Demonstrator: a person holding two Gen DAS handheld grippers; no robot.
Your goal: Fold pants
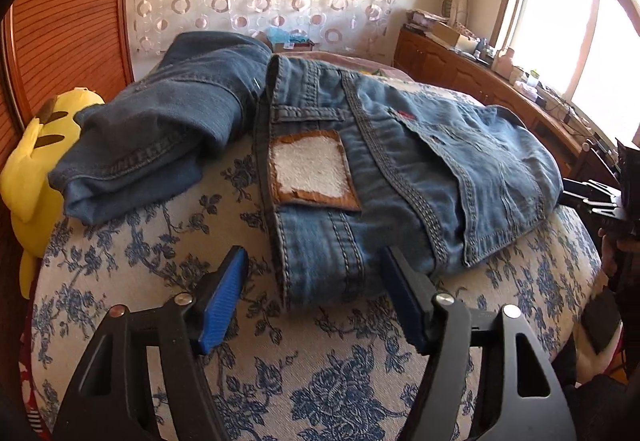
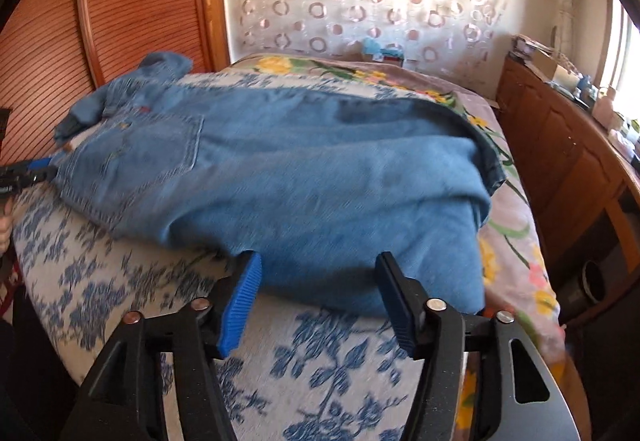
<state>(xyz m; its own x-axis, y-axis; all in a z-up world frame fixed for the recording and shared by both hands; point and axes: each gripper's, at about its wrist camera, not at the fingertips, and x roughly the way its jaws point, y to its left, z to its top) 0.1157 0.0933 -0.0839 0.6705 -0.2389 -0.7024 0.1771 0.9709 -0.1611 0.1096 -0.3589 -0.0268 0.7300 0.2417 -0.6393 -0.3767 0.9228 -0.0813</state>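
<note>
Looking along my left gripper (image 1: 314, 295), fingers spread and gripping nothing, I see the jeans (image 1: 400, 169) on the flowered bedcover (image 1: 320, 381), waistband end nearest, its leather patch (image 1: 310, 171) worn white. A darker denim garment (image 1: 160, 129) lies beside them; its shape is hard to read. From my right gripper (image 2: 318, 297), likewise parted and empty, the blurred jeans (image 2: 300, 177) run left to right, waist left, folded end right.
</note>
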